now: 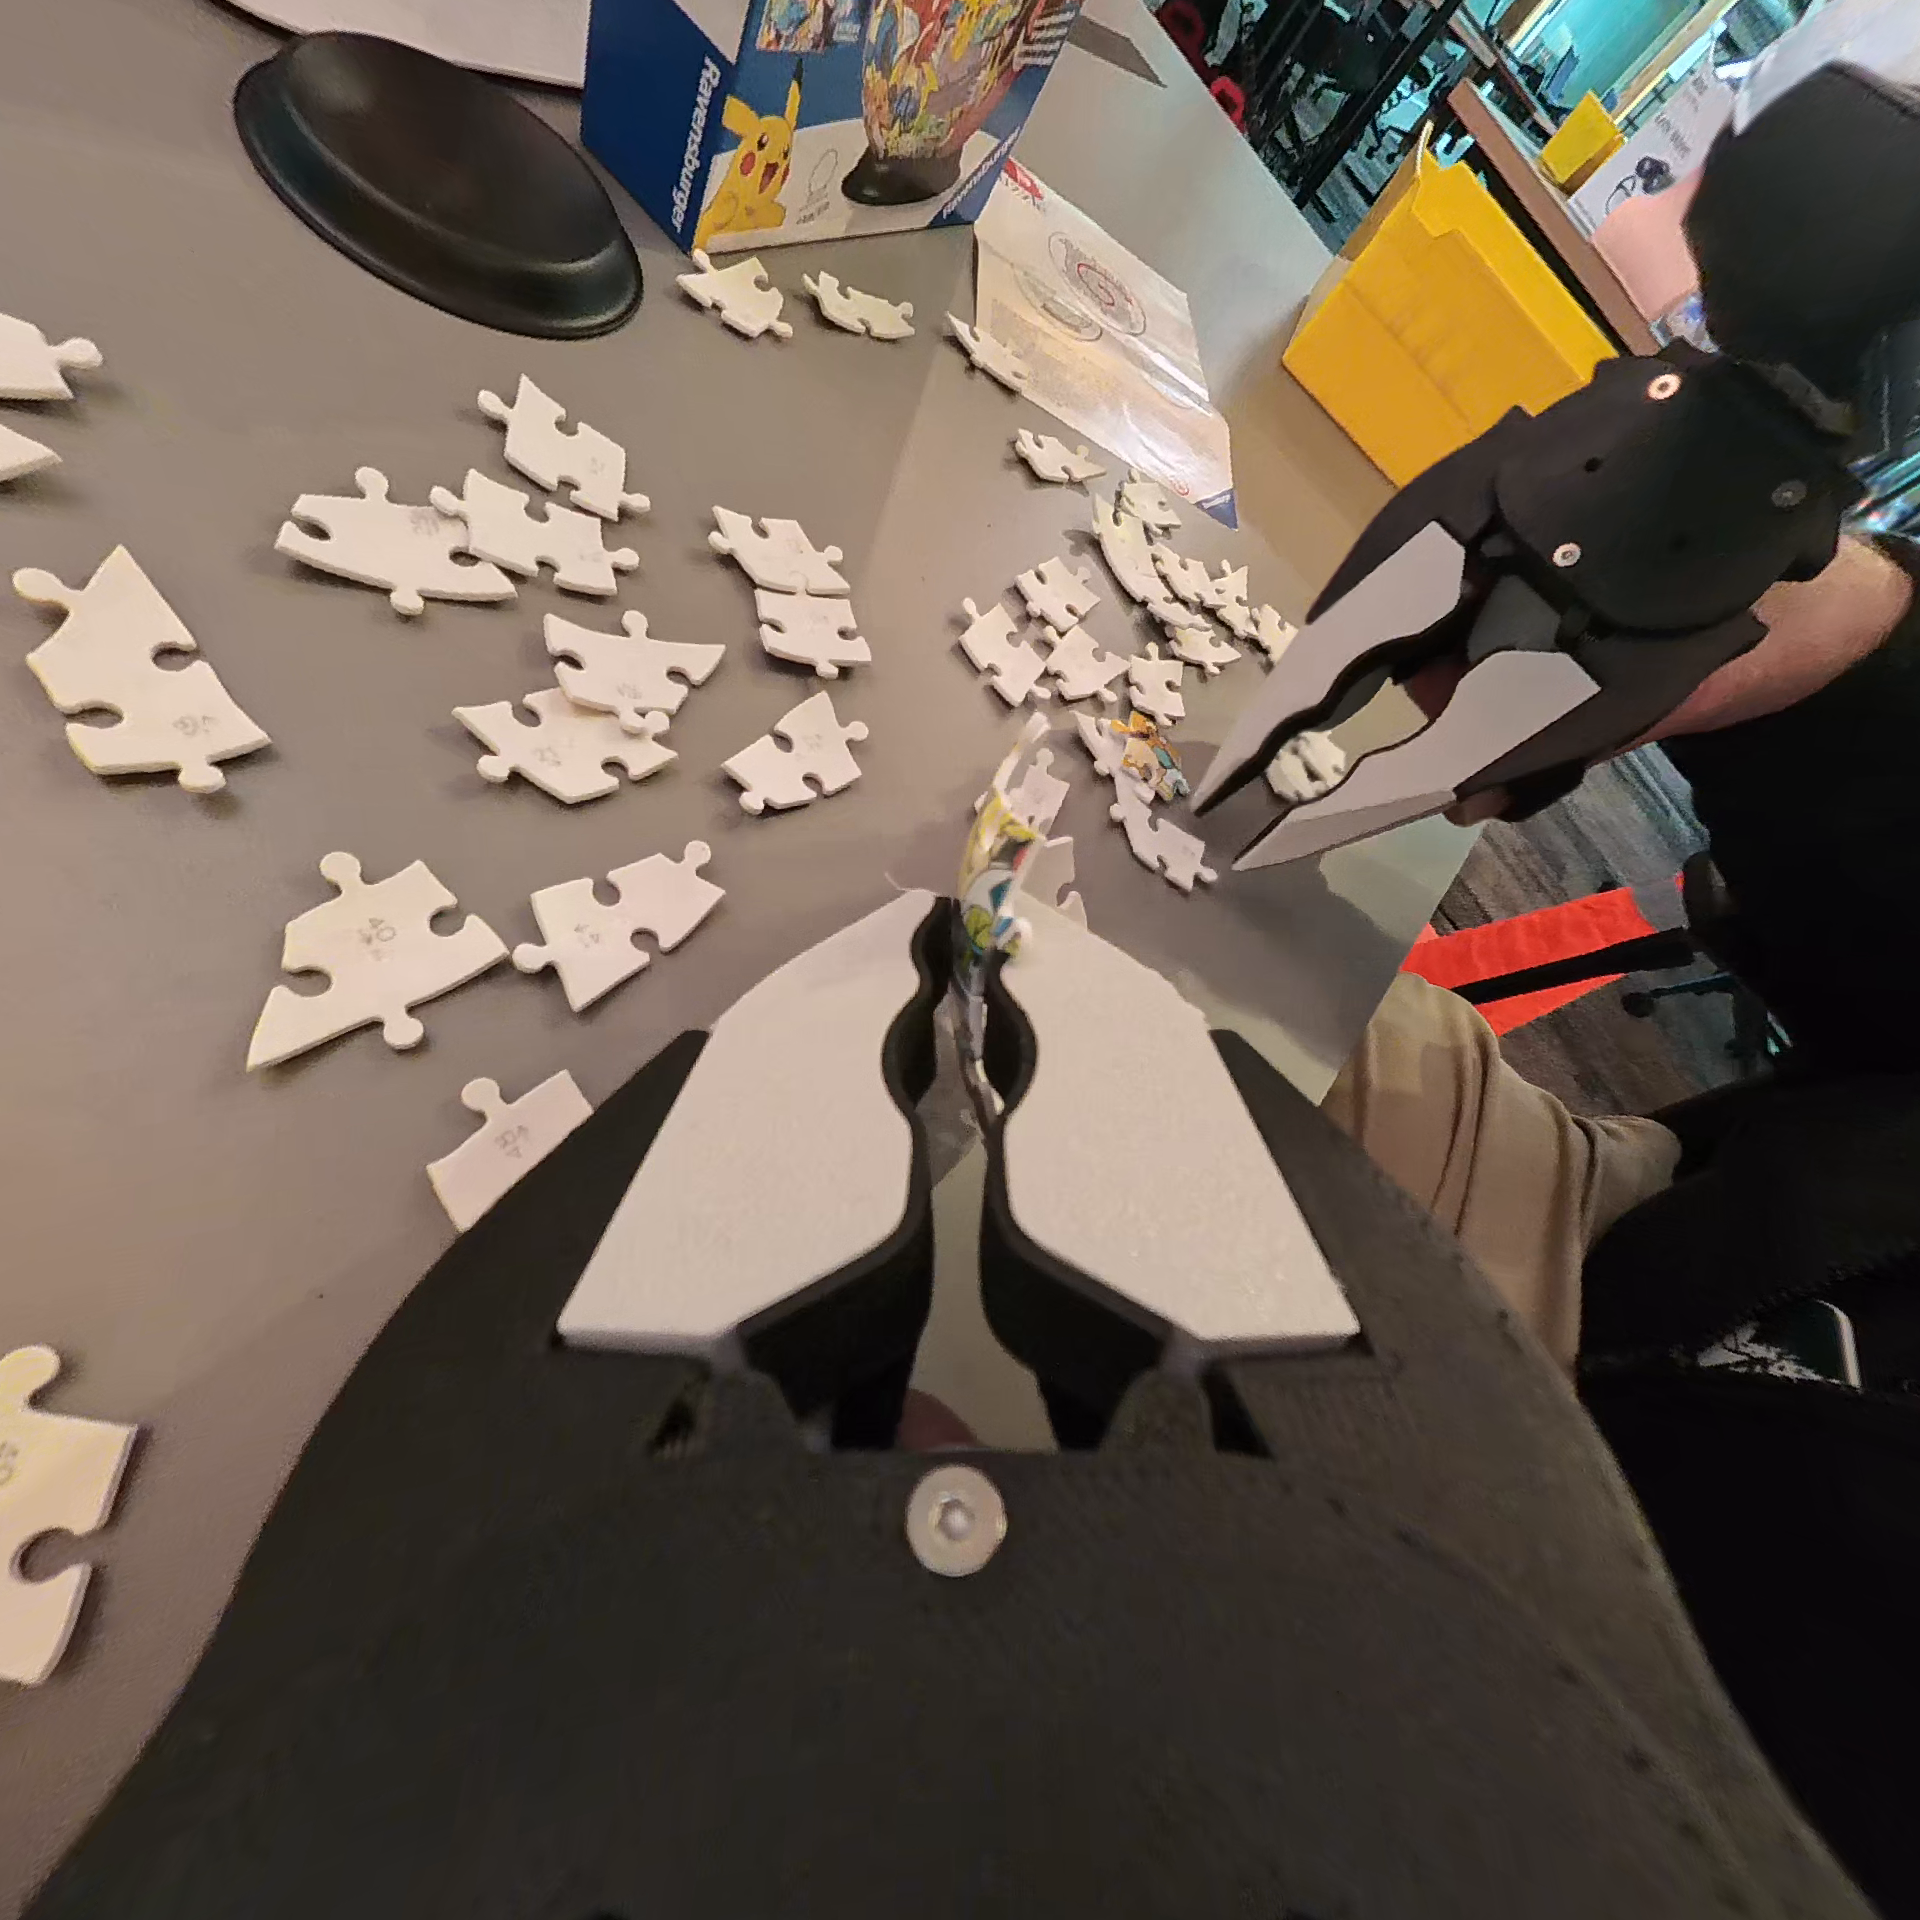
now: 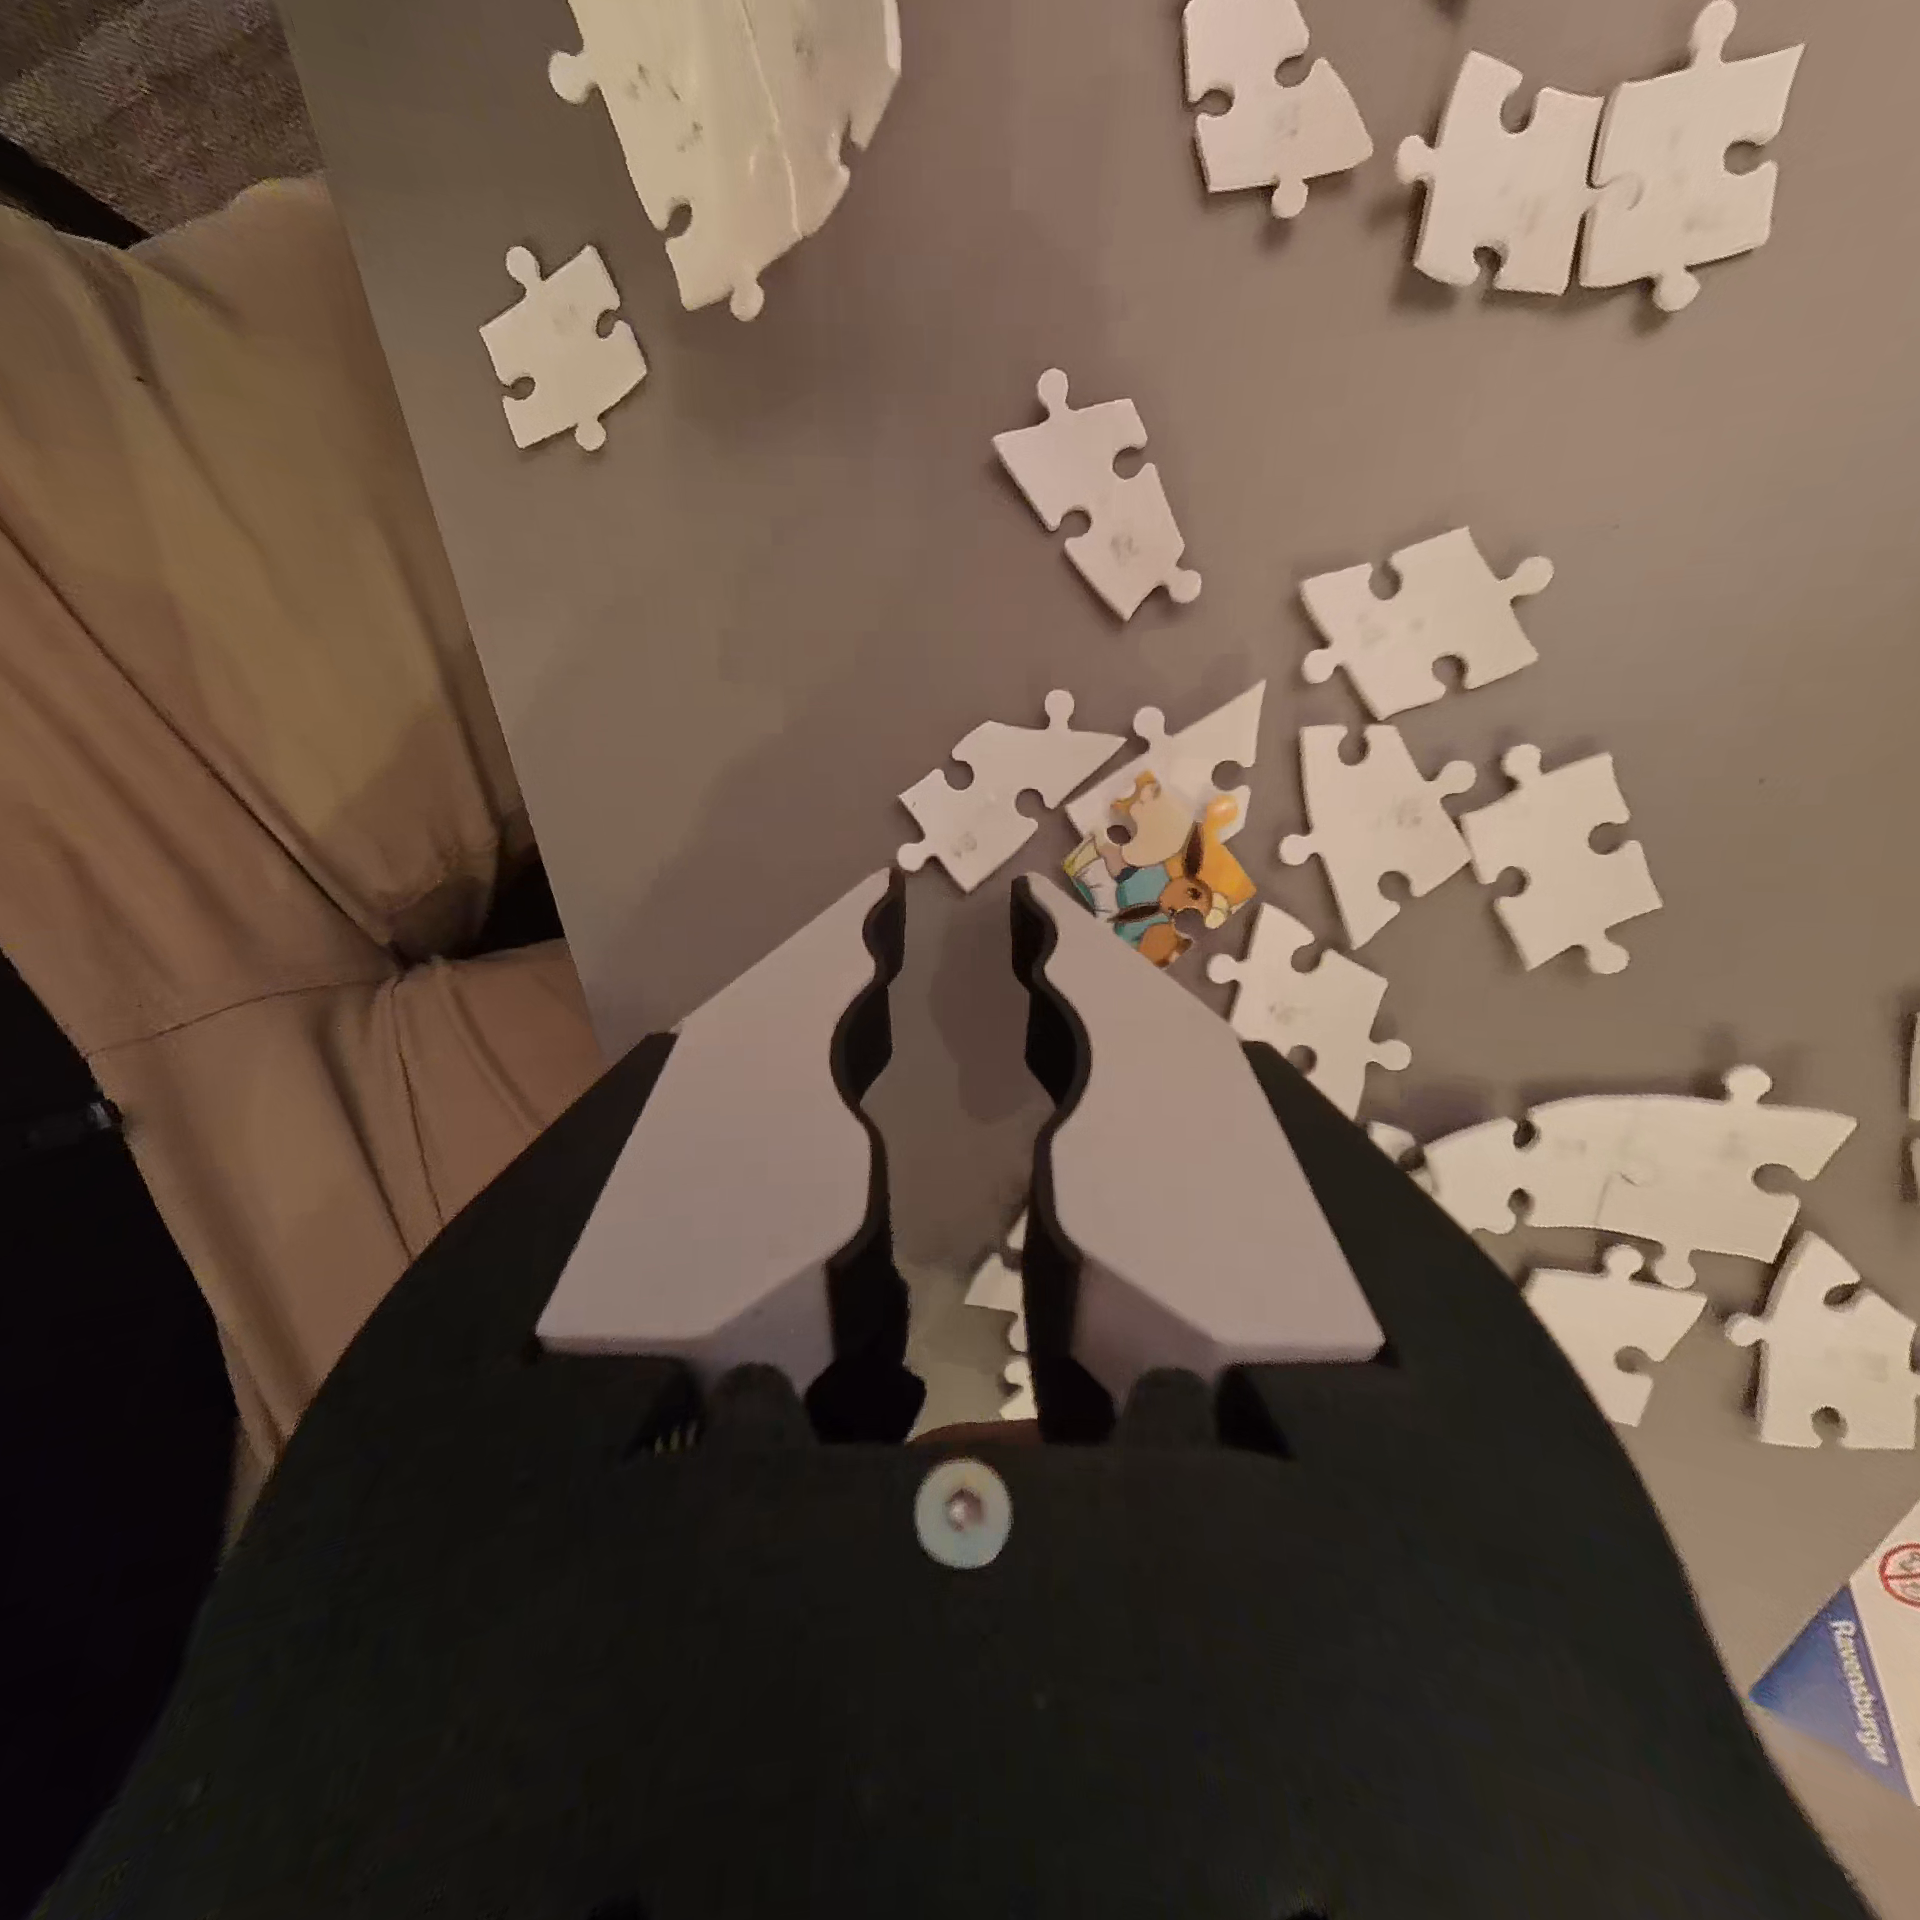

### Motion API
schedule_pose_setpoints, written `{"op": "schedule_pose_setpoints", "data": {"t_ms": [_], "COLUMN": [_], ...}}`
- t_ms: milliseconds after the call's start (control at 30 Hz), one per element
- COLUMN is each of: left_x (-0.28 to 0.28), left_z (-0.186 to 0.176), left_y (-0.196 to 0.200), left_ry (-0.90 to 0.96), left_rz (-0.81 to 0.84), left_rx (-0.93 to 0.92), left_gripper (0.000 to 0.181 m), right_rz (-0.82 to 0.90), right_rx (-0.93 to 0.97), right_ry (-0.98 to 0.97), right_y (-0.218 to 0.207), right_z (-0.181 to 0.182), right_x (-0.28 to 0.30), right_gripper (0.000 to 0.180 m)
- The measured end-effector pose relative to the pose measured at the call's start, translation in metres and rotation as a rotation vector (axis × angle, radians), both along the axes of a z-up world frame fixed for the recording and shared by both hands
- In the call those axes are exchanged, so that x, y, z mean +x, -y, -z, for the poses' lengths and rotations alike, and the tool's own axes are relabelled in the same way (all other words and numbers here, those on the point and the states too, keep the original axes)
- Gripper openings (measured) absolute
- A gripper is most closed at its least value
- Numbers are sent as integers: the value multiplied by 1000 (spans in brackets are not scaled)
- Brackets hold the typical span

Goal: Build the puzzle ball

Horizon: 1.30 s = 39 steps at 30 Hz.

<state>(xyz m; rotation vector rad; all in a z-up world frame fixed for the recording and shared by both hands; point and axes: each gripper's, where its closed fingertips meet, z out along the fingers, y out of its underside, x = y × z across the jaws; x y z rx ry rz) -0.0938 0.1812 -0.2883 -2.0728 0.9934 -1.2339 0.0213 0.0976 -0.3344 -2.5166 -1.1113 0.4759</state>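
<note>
My left gripper [image 1: 971, 925] is shut on a curved section of joined puzzle pieces [image 1: 1003, 852], held edge-on, printed side to the left and white back to the right. The same section shows white at the top of the right wrist view [image 2: 748, 135]. My right gripper [image 2: 956, 894] is open and empty, low over the grey table [image 2: 790, 582] near its edge; it also shows in the left wrist view [image 1: 1236, 831]. Just right of its fingertips lies a face-up coloured piece [image 2: 1164, 873], and just ahead a white face-down piece [image 2: 977, 800]. Many white face-down pieces [image 1: 384, 540] are scattered over the table.
A black round stand [image 1: 436, 187], the puzzle box [image 1: 831, 114] and a leaflet [image 1: 1101, 343] are at the far side. A yellow bin [image 1: 1434, 312] stands beyond the table. A person's beige trouser leg [image 2: 208, 623] is by the table edge [image 2: 447, 623]. Across from one pair of fingers to the other is roughly 15 centimetres.
</note>
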Motion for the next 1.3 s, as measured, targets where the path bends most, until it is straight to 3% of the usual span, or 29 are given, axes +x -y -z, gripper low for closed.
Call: {"op": "schedule_pose_setpoints", "data": {"t_ms": [33,133,400,633,867,1300], "left_x": [0,-2,-17,-25,-19,-10], "left_z": [1,1,-5,-6,-6,-4], "left_y": [0,-2,-15,-18,-14,-7], "left_ry": [-5,-3,15,27,42,38], "left_rz": [2,-3,-57,-72,-56,-27], "left_rx": [0,-2,7,3,-12,-18], "left_gripper": [3,3,3,3,3,3], "right_rz": [3,-8,-106,42,97,99], "right_rx": [3,72,128,100,28,76], "right_ry": [13,53,-86,-65,38,79], "right_y": [0,-3,-1,-5,39,41], "right_z": [2,-5,-16,-28,-3,5], "right_x": [0,-5,-58,11,69,70], "right_gripper": [19,19,35,27,26,26]}}
